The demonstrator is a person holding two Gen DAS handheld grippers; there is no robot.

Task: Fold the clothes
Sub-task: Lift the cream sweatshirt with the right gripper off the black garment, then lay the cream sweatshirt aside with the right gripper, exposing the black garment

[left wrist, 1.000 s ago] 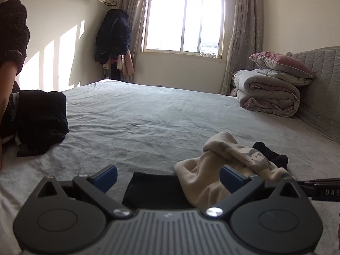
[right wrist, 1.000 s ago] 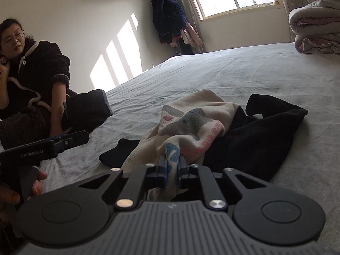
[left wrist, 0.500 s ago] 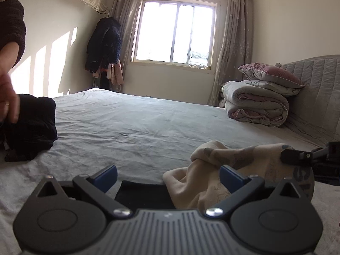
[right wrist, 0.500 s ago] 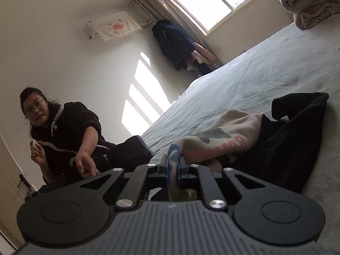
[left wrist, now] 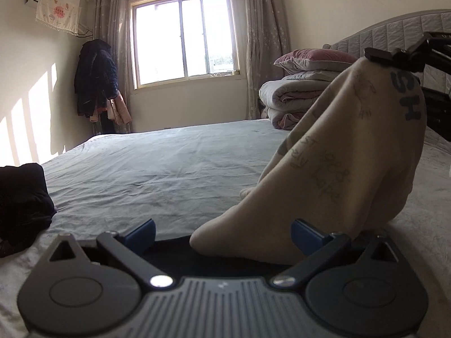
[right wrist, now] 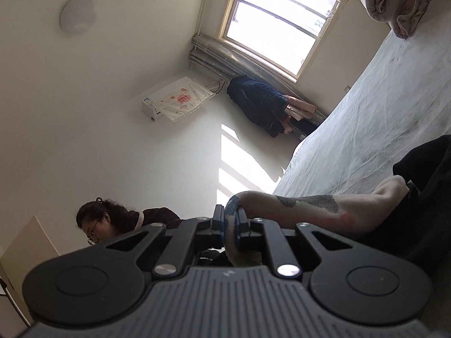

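Cream garment (left wrist: 352, 152) hides black cloth (left wrist: 180, 246) beneath; right gripper (right wrist: 231, 226) pinches its edge.

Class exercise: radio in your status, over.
Right gripper shut on cream garment, lifted. Left gripper open, empty. Black garment underneath. Over.

Clearance around both grippers, bed top

Ahead and left of the left gripper (left wrist: 222, 232): open grey bedsheet (left wrist: 157, 169) running to the far wall, nothing on it. Right of its jaws, the cream garment (left wrist: 346, 155) hangs as a tall drape and blocks that side; the right gripper (right wrist: 231, 219) is clamped on its top edge. A black garment (left wrist: 180, 249) lies directly under the open jaws. Far left: dark folded clothing (left wrist: 22, 200) at the bed edge. Far right ahead: stacked quilts (left wrist: 290, 98) and headboard (left wrist: 394, 33) close off the way.
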